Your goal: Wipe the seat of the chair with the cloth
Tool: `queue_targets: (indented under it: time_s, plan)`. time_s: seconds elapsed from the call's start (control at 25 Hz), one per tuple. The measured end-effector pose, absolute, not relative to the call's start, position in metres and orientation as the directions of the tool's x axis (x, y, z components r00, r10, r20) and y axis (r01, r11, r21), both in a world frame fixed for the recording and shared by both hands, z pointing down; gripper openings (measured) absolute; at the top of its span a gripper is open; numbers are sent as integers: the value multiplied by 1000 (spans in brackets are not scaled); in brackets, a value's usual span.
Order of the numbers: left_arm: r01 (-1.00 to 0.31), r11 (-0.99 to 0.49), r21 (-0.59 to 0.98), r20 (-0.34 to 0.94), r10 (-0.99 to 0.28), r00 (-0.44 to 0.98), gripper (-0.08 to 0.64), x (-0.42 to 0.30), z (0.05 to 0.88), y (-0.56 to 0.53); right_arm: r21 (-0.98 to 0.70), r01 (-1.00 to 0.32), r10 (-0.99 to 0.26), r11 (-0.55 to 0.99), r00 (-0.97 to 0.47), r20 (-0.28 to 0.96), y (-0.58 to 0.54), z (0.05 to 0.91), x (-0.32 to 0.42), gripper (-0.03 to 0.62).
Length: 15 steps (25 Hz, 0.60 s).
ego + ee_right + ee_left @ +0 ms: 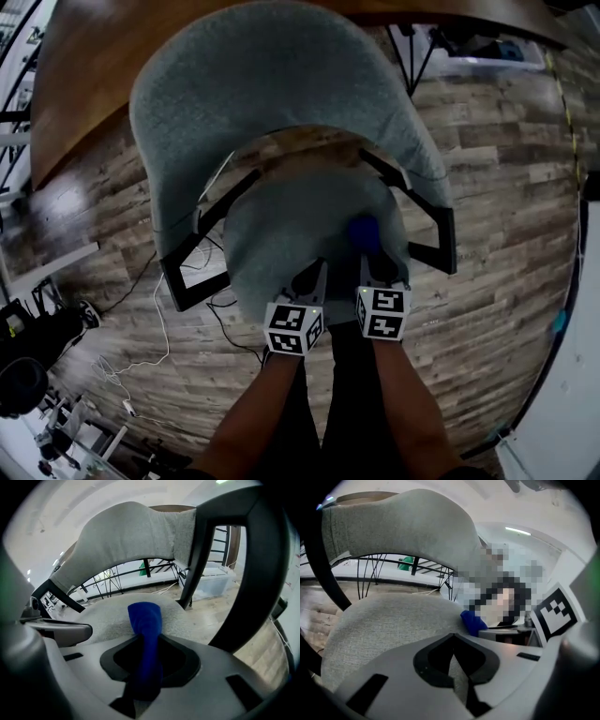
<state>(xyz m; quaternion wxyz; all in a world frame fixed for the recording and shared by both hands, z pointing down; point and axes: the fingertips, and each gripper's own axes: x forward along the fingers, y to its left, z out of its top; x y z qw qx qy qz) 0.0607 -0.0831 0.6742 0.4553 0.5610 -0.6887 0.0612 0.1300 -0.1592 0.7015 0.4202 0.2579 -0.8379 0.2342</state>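
Right hand-held gripper (149, 667) clamps the blue cloth (145, 616) at the seat's (281, 220) near edge, left hand-held gripper (457, 667) closed empty; wiping looks barely begun, needing a pressed sweep forward.

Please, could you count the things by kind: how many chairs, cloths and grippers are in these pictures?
Chairs: 1, grey fabric chair with black armrests
Cloths: 1, blue cloth
Grippers: 2, left gripper shut and empty, right gripper shut on the blue cloth
Total: 4

Matt woven grey chair seat (300, 234), soft blue cloth (145, 634), wood-plank floor (506, 178)
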Motion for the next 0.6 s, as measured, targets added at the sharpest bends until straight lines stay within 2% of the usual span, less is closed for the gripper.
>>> queue_targets:
  time_s: [0.36, 0.6]
  plan:
    - [-851, 306, 426, 685, -723, 83, 3, 87, 670, -111, -157, -682, -277, 714, -482, 831, -185, 703, 168, 103]
    - [-848, 308, 431, 680, -729, 81, 3, 95, 668, -114, -118, -666, -282, 736, -461, 842, -184, 702, 180, 103]
